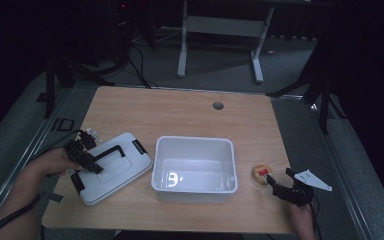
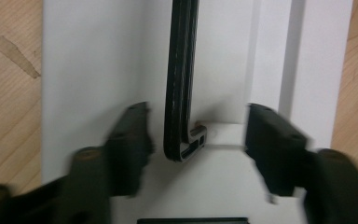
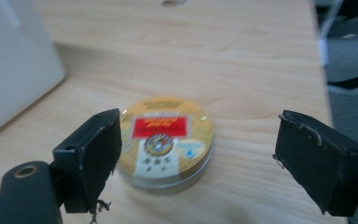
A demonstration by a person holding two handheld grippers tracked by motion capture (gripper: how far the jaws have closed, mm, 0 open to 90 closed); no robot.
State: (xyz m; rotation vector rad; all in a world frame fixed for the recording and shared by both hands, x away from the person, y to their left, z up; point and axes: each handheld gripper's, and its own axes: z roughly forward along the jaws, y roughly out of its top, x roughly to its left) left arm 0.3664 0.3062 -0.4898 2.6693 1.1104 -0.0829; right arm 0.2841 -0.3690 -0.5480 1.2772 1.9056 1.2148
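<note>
While left tool (image 2: 198,144) gapes astride lid handle (image 2: 182,84), right tool (image 3: 198,163) released, tin (image 3: 168,140) between.

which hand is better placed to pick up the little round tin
Right. The right hand-held gripper is open, with the tin lying on the table just ahead between its jaws. The left hand-held gripper is across the bin, over the lid's handle.
</note>
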